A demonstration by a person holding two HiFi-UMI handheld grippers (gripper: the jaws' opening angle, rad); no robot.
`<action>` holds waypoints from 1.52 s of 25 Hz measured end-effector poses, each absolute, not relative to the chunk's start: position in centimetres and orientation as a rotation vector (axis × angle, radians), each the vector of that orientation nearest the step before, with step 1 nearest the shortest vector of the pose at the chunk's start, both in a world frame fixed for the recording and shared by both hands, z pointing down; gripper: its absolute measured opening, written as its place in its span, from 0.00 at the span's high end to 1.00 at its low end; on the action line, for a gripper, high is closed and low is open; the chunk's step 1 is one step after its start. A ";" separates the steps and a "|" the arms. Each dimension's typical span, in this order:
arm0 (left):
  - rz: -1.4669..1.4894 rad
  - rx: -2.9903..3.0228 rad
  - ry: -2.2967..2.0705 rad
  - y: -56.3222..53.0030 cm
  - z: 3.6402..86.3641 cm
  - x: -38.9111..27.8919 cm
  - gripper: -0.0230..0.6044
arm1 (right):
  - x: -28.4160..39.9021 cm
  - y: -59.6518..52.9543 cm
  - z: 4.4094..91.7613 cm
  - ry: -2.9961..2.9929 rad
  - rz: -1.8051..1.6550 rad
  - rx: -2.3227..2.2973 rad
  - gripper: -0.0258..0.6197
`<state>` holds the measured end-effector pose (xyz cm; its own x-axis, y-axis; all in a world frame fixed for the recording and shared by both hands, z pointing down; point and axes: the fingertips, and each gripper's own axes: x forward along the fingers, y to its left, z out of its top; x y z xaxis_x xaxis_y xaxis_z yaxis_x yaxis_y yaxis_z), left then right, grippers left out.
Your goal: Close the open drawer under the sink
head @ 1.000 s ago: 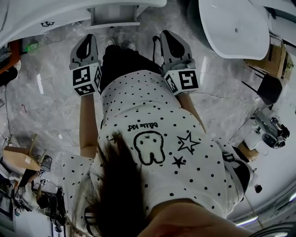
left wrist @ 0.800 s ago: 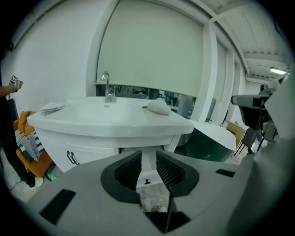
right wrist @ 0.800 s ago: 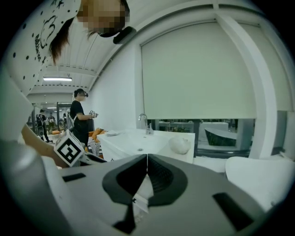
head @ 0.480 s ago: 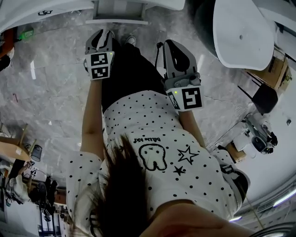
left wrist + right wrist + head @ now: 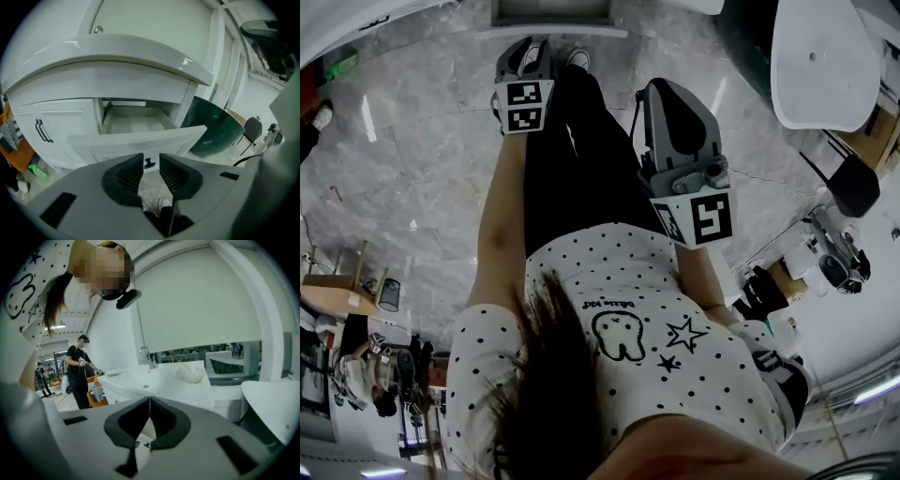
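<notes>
One open drawer [image 5: 136,137] was seen under the sink [image 5: 117,51], faced by two hand-held grippers

The left gripper [image 5: 151,158] was pointed down at the drawer, whose front panel was pulled out just ahead of and above the jaw tips; its jaws had just been opened and were held partly apart, with nothing gripped or touched between them. One small black knob [image 5: 149,163] on the drawer front was framed in the gap, beyond the tips. One closed cabinet door [image 5: 61,133] with one black bar handle [image 5: 43,130] was seen left of that gripper. The right gripper [image 5: 149,400] was held with its jaw tips brought together on nothing, one faucet [image 5: 149,357] being well ahead of it
</notes>
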<state>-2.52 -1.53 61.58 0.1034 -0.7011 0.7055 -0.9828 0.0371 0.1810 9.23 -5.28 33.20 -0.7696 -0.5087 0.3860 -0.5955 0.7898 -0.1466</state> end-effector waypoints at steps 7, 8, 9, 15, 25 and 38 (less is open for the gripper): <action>0.587 1.714 -1.568 -1.5 67.6 -1.7 0.77 | 9.4 -4.7 36.1 -2.587 0.445 0.941 0.94; 0.589 1.708 -1.573 -1.6 68.2 -1.6 0.77 | 9.5 -4.5 36.8 -2.570 0.455 0.947 0.94; 0.590 1.705 -1.573 -1.7 68.9 -1.5 0.77 | 9.7 -4.4 37.4 -2.554 0.468 0.952 0.94; 0.576 1.692 -1.585 -2.8 71.3 -1.2 0.75 | 10.0 -4.0 40.0 -2.482 0.517 0.976 0.94; 0.549 1.636 -1.629 -4.2 72.5 -1.3 0.75 | 10.8 -3.3 41.5 -2.418 0.574 1.026 0.94; 0.537 1.647 -1.638 -4.4 72.4 -1.2 0.75 | 11.0 -3.9 41.9 -2.397 0.606 1.096 0.94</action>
